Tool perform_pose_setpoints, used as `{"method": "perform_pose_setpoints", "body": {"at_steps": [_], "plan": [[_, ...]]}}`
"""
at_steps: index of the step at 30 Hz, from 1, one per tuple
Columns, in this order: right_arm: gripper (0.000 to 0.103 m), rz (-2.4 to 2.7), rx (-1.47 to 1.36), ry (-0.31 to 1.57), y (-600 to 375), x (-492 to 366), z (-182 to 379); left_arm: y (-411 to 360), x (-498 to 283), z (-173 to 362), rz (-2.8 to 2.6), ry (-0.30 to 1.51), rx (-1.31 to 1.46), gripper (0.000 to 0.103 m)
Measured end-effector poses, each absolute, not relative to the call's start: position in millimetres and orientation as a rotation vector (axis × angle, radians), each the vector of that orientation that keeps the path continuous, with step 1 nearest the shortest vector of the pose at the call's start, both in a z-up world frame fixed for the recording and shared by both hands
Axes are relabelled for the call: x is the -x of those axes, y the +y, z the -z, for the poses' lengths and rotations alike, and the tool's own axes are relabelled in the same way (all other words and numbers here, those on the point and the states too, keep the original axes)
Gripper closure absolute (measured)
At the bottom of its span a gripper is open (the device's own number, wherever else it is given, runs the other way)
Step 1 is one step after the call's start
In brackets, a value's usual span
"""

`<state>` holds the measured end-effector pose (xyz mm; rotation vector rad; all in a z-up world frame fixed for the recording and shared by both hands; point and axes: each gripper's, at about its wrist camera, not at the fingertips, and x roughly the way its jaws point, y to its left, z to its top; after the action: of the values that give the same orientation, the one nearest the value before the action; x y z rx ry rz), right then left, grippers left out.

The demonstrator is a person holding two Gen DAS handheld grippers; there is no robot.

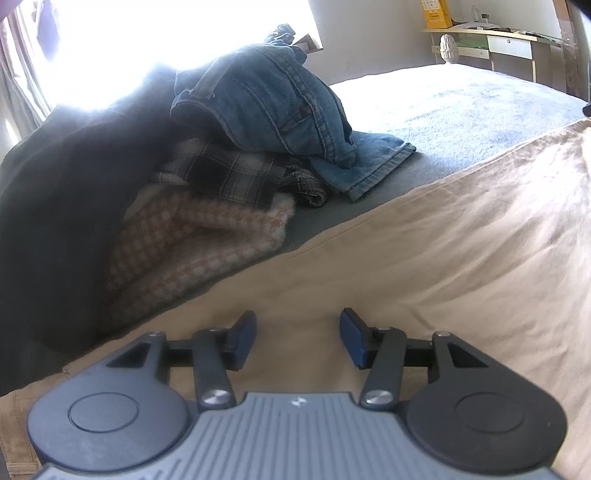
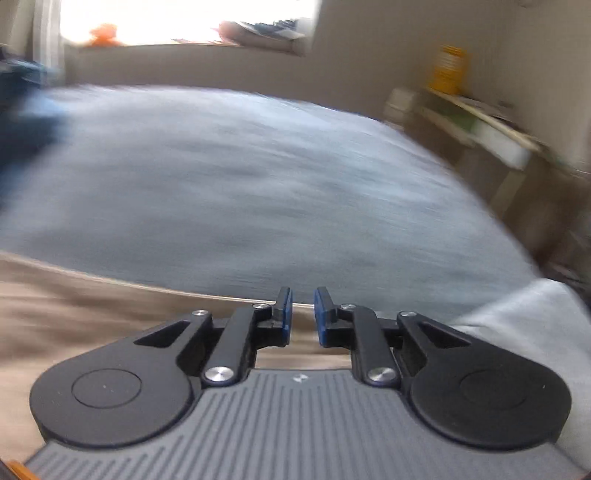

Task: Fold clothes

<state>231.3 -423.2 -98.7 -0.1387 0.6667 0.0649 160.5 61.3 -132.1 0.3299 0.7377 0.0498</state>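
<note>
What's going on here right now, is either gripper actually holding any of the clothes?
Neither is holding anything. The left gripper hangs open over the tan garment spread across the bed, nothing between its pads. The right gripper is open only a crack, empty, at that garment's far edge; its view is smeared. The unfolded pile sits to the left: jeans on a plaid shirt, a houndstooth knit and a dark garment.

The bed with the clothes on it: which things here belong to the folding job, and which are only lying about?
Belong to the job:
- beige garment, spread under both grippers
- denim jeans
- plaid shirt
- houndstooth knit
- dark garment
- left gripper, right gripper

Lying about:
- yellow box
- desk
- bedpost knob
</note>
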Motion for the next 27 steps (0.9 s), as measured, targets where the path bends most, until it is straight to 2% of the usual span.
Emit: {"method": "perform_pose_setpoints", "body": {"at_steps": [1, 5, 9, 12, 16, 23, 27], "plan": [[0.093, -0.143, 0.122, 0.674, -409, -226, 96, 61, -160, 132, -0.051, 0.737, -0.331, 0.051], [0.092, -0.214, 0.188, 0.763, -392, -216, 106, 59, -158, 132, -0.052, 0.729, -0.348, 0.051], [0.089, 0.261, 0.204, 0.826, -473, -217, 117, 57, -158, 133, -0.043, 0.718, -0.380, 0.050], [0.087, 0.412, 0.153, 0.760, -499, -191, 92, 57, -159, 132, -0.051, 0.724, -0.386, 0.046], [0.087, 0.065, 0.213, 0.715, -420, -145, 74, 55, -162, 128, -0.062, 0.739, -0.395, 0.043], [0.088, -0.528, 0.440, 0.674, -264, -86, 84, 51, -140, 99, -0.102, 0.705, -0.392, 0.044], [0.088, -0.466, 0.469, 0.738, -283, -97, 108, 46, -106, 93, -0.081, 0.695, -0.464, 0.044]]}}
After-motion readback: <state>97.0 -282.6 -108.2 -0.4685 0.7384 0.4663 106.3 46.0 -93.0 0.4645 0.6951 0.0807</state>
